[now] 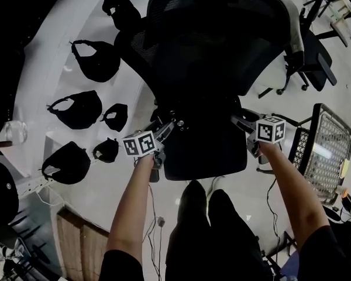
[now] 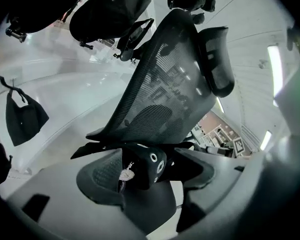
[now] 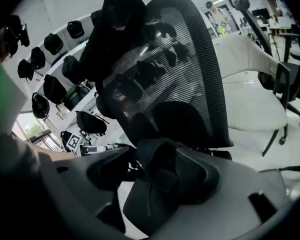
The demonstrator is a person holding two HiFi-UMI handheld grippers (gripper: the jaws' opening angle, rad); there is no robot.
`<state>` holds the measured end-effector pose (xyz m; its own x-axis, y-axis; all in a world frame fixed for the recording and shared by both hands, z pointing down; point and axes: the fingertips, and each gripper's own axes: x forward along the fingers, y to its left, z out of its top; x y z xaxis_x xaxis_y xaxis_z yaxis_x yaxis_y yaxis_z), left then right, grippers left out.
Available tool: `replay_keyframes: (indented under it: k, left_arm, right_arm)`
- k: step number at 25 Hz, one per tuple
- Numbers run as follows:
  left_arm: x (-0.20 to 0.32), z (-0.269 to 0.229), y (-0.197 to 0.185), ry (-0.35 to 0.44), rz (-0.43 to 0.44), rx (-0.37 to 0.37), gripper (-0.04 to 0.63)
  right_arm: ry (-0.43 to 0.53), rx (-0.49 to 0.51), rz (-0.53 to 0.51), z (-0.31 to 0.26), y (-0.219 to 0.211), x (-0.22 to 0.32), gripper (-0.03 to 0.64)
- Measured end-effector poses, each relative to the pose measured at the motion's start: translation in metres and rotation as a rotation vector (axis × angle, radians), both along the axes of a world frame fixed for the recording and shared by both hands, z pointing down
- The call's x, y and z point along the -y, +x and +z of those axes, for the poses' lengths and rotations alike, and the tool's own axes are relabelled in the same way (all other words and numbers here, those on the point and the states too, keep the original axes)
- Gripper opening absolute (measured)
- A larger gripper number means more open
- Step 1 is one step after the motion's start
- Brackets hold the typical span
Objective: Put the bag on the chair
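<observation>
A black mesh office chair (image 1: 222,34) stands in front of me, and the black bag (image 1: 202,142) lies on its seat between my two grippers. My left gripper (image 1: 167,127) is at the bag's left end. In the left gripper view its jaws (image 2: 150,159) stand wide apart, with a bag corner carrying metal eyelets (image 2: 152,166) loose between them. My right gripper (image 1: 240,122) is at the bag's right end. In the right gripper view it (image 3: 155,156) is open too, with folded black bag fabric (image 3: 162,176) in the gap. The chair back (image 3: 175,74) rises just behind.
Several more black bags (image 1: 79,109) are spread over the white surface (image 1: 47,69) to the left; one (image 2: 22,116) shows in the left gripper view. Another office chair (image 1: 313,51) and a wire-mesh chair (image 1: 324,151) stand at the right. A white chair (image 3: 250,104) is behind.
</observation>
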<state>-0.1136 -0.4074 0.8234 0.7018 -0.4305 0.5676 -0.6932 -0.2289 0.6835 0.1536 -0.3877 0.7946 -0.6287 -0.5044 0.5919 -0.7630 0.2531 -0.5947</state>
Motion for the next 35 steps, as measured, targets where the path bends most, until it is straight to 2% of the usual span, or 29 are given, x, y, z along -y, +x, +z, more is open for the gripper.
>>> replay_keyframes:
  k: [5, 14, 26, 31, 35]
  left_arm:
    - [-0.029, -0.015, 0.006, 0.004, 0.053, -0.005, 0.304]
    - [-0.081, -0.046, -0.006, 0.028, -0.030, 0.005, 0.304]
    - [-0.165, -0.106, 0.005, 0.108, -0.045, 0.022, 0.304]
    - [-0.209, -0.131, 0.022, 0.146, -0.050, 0.000, 0.304]
    - [-0.243, -0.149, 0.037, 0.187, -0.039, 0.019, 0.304]
  right_arm:
    - [0.003, 0.014, -0.015, -0.011, -0.005, -0.026, 0.280]
    - [0.024, -0.022, -0.093, -0.039, -0.003, -0.073, 0.285]
    - [0.073, 0.008, -0.133, -0.084, 0.002, -0.149, 0.287]
    - [0.095, 0.028, -0.098, -0.104, 0.008, -0.195, 0.287]
    - [0.101, 0.052, -0.033, -0.122, 0.014, -0.228, 0.287]
